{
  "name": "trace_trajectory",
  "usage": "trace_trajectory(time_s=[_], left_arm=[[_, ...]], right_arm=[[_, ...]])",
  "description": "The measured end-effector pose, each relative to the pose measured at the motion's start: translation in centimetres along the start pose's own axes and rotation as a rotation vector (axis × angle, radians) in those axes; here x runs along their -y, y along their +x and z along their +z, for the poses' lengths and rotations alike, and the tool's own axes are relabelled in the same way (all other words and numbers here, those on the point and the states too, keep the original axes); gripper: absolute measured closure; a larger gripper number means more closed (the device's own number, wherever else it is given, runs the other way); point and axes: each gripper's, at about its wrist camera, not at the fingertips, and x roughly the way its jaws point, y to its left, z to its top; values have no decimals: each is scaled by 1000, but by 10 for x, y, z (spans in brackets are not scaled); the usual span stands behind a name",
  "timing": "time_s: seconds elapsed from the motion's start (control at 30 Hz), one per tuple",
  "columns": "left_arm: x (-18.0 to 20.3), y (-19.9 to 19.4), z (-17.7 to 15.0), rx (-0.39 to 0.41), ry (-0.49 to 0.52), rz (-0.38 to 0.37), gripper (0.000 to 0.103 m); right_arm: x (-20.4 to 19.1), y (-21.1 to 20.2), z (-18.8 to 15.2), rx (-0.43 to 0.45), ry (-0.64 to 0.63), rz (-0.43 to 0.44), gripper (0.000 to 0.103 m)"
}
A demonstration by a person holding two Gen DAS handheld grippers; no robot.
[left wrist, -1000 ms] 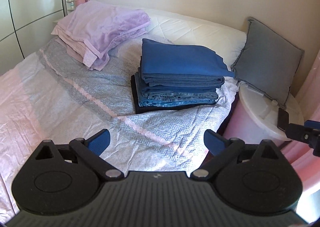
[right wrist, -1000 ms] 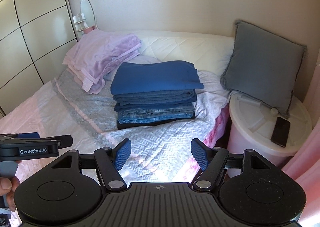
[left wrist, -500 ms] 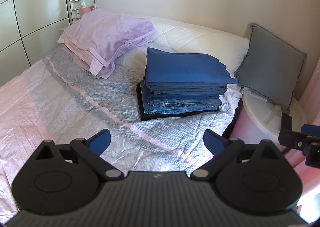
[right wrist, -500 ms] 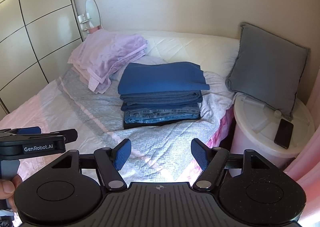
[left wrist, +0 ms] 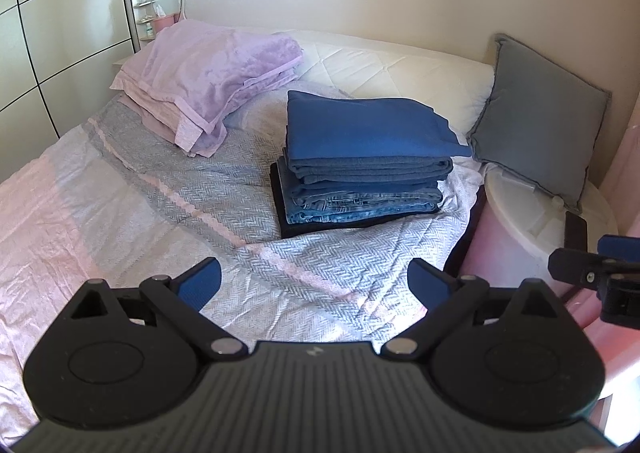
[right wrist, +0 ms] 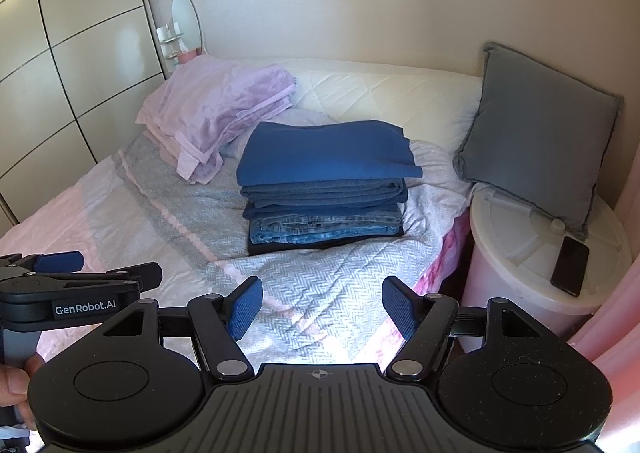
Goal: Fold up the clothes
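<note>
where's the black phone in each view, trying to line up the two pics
Left wrist view: the phone sits at the right edge on the white round lid, its lower end hidden behind the right gripper's finger.
Right wrist view: the phone lies in full sight at the right, on the white round lid, below the grey cushion's corner.
Shared landmark: the grey cushion, leaning just above the phone in both.

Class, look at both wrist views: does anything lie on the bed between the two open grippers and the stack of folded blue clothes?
Nothing visible does. Between the left gripper, the right gripper and the stack of folded blue clothes there is only bare bedspread. The lilac pile sits off to the left, behind.
</note>
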Motion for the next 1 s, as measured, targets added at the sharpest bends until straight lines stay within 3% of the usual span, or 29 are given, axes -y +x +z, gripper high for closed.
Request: trace_trajectory(time_s=[1.0], left_arm=[[10, 10, 6, 4, 48, 27, 4]], right_arm=[[-3, 17, 7, -7, -42, 11, 33]])
